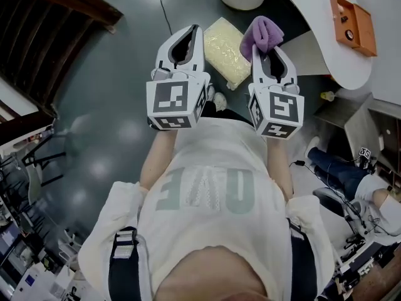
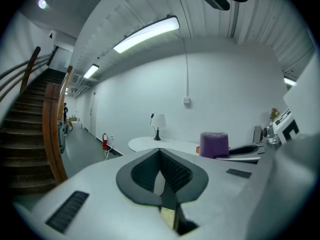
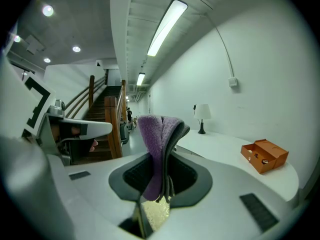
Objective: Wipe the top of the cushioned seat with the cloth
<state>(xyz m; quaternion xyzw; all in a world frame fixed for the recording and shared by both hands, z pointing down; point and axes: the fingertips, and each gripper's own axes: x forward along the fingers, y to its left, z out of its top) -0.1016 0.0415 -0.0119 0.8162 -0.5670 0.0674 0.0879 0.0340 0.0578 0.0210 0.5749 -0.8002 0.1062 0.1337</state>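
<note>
In the right gripper (image 1: 268, 54), the cloth (image 1: 265, 31) (purple, folded) sits clamped.

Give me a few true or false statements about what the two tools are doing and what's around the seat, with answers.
1. The right tool grips the purple cloth. True.
2. The left tool holds a sponge. False: its jaws are together with nothing between them.
3. The cloth is pressed on the yellow cushioned seat. False: it is held in the air, off the seat.
4. An orange box sits on the white table. True.
</note>
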